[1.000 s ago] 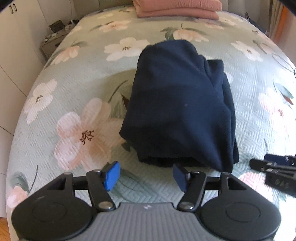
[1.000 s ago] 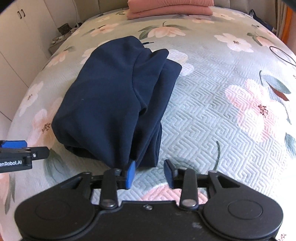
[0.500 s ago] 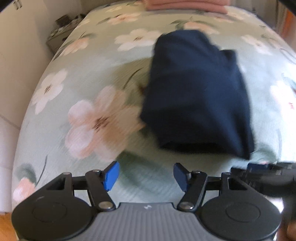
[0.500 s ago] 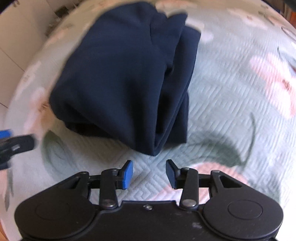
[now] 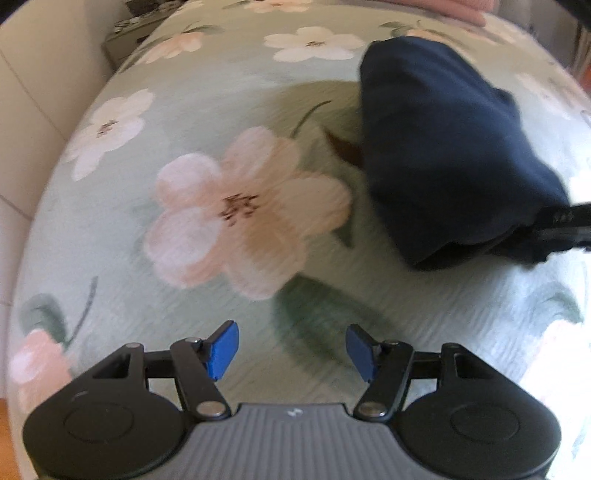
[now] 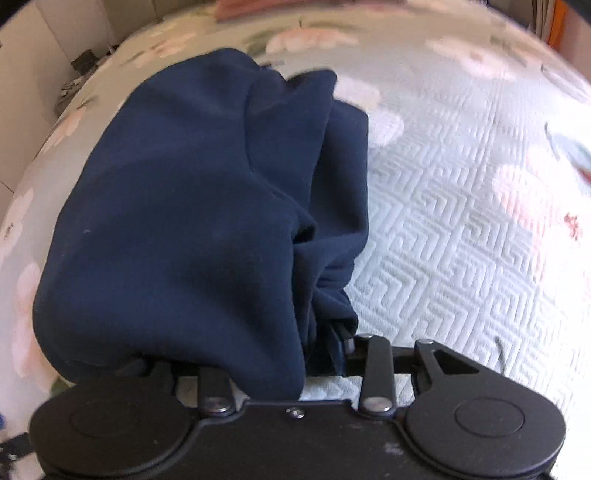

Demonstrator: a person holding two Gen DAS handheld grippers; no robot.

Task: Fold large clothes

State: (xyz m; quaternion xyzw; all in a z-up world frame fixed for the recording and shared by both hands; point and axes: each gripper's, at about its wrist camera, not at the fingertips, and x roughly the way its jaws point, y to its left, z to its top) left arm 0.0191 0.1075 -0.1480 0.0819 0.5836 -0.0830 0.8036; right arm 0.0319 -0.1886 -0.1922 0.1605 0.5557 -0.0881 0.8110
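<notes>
Right wrist view: your right tongs (image 6: 325, 350) have just clamped the folded navy garment's (image 6: 192, 221) near edge (left tongs (image 5: 291, 349) released, aside), so expect lifting.

Setting: home bedroom. Evidence: a bed fills both views, covered by a quilted bedspread (image 5: 229, 110) in pale green with large pink and white flowers; a raised geometric stitch pattern shows in the right wrist view. At 11 o'clock, off the bed's corner, a low bedside stand (image 5: 125, 33) carries small clutter, blurred. White cabinet panels (image 5: 33, 74) line the 9 o'clock side. Folded pink fabric (image 5: 454, 9) lies at 1 o'clock.
</notes>
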